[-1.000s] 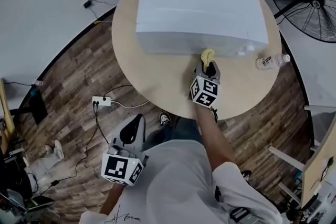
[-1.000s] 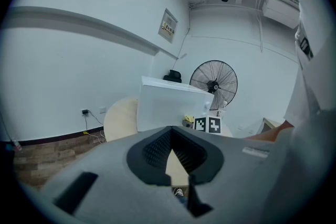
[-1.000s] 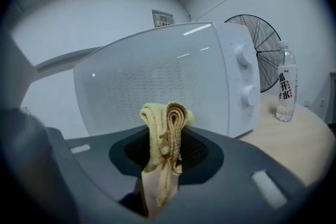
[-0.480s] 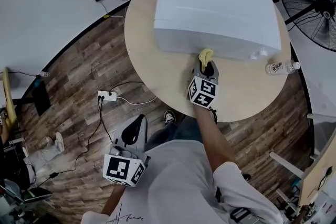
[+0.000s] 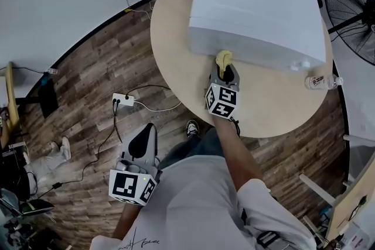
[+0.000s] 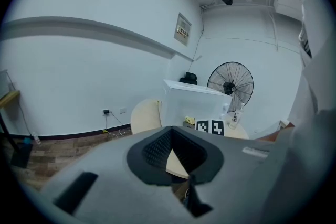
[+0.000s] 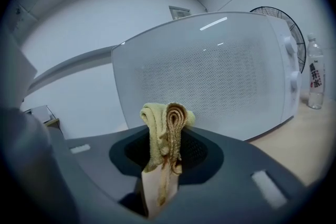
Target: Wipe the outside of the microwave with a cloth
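Observation:
The white microwave (image 5: 258, 9) stands on the round wooden table (image 5: 176, 61). My right gripper (image 5: 224, 73) is at its front face, shut on a folded yellow cloth (image 5: 223, 58) that touches the lower front. In the right gripper view the cloth (image 7: 165, 123) sticks up between the jaws of my right gripper (image 7: 164, 170), right before the microwave's (image 7: 210, 76) mesh door. My left gripper (image 5: 142, 142) hangs low at the person's side over the floor, jaws together and holding nothing. The left gripper view shows my left gripper (image 6: 186, 186) facing the microwave (image 6: 194, 102) from a distance.
A plastic water bottle (image 5: 319, 81) stands on the table right of the microwave. A floor fan (image 5: 354, 3) is at the far right. A power strip (image 5: 123, 100) and cables lie on the wood floor left of the table.
My right gripper has slid the cloth leftward along the microwave's front face. The head view has shifted, so the table sits further right. The left gripper stays low.

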The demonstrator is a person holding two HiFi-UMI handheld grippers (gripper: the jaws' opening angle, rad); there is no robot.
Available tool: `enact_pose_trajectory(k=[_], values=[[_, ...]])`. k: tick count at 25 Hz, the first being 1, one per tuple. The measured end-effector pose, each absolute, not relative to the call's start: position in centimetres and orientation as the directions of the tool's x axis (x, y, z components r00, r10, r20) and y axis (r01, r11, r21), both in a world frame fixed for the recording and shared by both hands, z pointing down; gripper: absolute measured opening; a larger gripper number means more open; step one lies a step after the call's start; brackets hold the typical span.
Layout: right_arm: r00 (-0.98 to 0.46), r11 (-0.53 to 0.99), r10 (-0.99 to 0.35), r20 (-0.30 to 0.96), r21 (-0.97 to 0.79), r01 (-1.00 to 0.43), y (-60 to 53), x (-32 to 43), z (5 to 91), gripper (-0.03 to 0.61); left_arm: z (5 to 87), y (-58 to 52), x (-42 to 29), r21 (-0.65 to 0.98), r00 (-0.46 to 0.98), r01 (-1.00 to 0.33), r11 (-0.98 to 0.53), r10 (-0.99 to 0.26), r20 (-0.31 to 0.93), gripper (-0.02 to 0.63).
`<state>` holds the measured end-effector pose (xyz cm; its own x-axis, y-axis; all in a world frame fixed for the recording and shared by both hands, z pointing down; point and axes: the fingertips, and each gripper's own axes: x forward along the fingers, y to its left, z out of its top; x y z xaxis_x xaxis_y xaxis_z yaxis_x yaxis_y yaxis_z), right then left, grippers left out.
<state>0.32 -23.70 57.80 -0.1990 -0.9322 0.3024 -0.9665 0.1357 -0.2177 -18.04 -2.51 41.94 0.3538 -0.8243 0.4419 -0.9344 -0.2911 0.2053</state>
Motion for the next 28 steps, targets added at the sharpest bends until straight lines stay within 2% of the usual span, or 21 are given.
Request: enact_pose_trajectory(k=[18, 28], values=[[-0.363, 0.282, -0.887, 0.286, -0.289, -0.915, -24.3, -9.2, 58.0, 0.129, 42.4, -0.7, -18.8, 0.215, 0.317, -0.946, -0.242, -0.828, 0.463, -0.009], [-0.482, 0.406, -0.836, 0.263, -0.293, -0.865, -23.2, -11.5, 56.6, 0.129, 41.7, -1.4, -18.5, 0.250, 0.335, -0.937, -0.245, -0.835, 0.436, -0.009]])
